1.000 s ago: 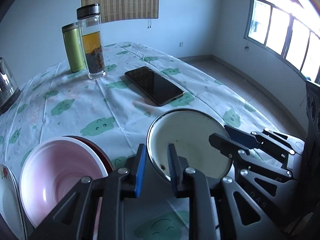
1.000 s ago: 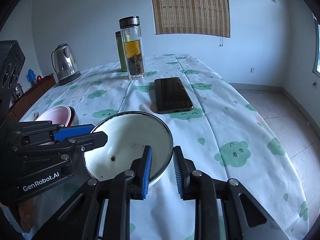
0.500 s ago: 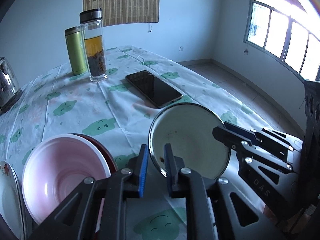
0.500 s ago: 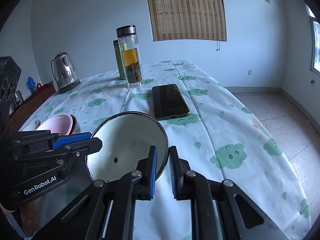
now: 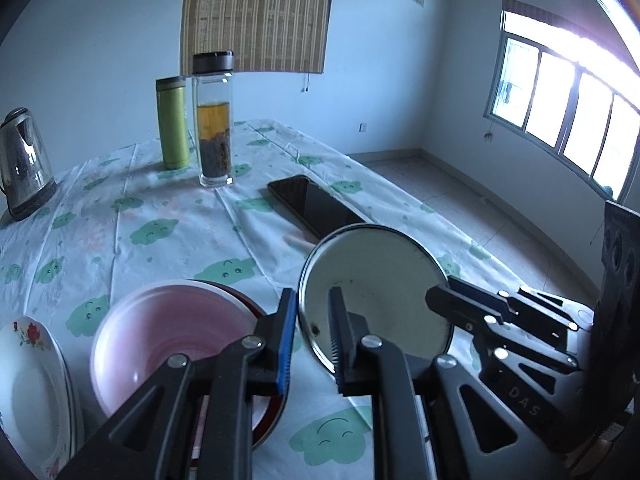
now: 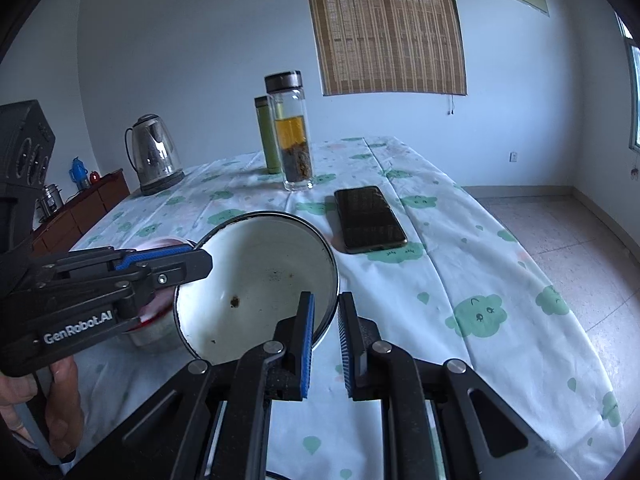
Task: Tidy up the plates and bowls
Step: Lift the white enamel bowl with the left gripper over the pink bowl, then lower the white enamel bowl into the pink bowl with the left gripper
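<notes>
A table under a white cloth (image 5: pixel 168 216) printed with green clouds fills both views, in a pale-walled room with a tiled floor and a bamboo blind (image 6: pixel 388 28) on the far wall. A kettle (image 6: pixel 154 156), two bottles (image 5: pixel 212 120) and a phone (image 6: pixel 370 218) sit on it.

The white bowl (image 6: pixel 256 284) hangs tilted above the cloth at frame centre, held from both sides: the left gripper (image 5: pixel 314 320) is clamped on its near-left rim, the right gripper (image 6: pixel 325 326) on its near-right rim. A pink bowl (image 5: pixel 168 336) sits in a red one at lower left, beside a flowered plate (image 5: pixel 28 380).

The plate is cut off by the frame edge, and the green bottle is half hidden behind the glass one.
</notes>
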Available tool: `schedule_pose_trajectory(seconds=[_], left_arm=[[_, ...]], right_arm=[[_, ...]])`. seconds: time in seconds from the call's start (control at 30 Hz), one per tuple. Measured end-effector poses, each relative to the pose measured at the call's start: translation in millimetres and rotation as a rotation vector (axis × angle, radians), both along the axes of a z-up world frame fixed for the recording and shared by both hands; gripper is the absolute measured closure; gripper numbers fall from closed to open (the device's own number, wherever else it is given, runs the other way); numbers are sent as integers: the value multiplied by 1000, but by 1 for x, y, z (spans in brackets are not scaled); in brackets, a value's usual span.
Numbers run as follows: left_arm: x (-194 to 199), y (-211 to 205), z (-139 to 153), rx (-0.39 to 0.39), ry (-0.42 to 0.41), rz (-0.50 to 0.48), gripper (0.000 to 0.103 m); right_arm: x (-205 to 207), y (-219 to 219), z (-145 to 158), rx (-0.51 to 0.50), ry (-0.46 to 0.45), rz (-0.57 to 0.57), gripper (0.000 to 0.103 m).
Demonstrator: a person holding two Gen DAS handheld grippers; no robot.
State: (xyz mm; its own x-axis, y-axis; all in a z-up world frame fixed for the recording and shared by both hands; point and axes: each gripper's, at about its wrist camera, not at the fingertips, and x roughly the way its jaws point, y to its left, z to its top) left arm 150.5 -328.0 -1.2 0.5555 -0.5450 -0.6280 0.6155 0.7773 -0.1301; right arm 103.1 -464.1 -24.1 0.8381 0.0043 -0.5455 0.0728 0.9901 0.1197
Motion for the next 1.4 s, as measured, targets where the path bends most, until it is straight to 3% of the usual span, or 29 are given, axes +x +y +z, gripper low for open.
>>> schedule_pose_trajectory(seconds=[0.33, 0.53, 0.83, 1.13, 1.4], left_arm=[[4, 34, 17, -85, -1, 36, 90], [5, 51, 24, -120, -11, 53, 90], [6, 77, 28, -152, -26, 91, 90], [8, 89, 28, -131, -45, 137, 90], [15, 102, 23, -137, -15, 172, 90]], right_arm=[[-16, 35, 42, -44, -82, 59, 90], [-15, 50, 52, -65, -101, 76, 90], [-11, 69, 54, -72, -97, 112, 90], [-5, 86, 52, -84, -84, 133, 90], [6, 98, 50, -94, -67, 152, 90]])
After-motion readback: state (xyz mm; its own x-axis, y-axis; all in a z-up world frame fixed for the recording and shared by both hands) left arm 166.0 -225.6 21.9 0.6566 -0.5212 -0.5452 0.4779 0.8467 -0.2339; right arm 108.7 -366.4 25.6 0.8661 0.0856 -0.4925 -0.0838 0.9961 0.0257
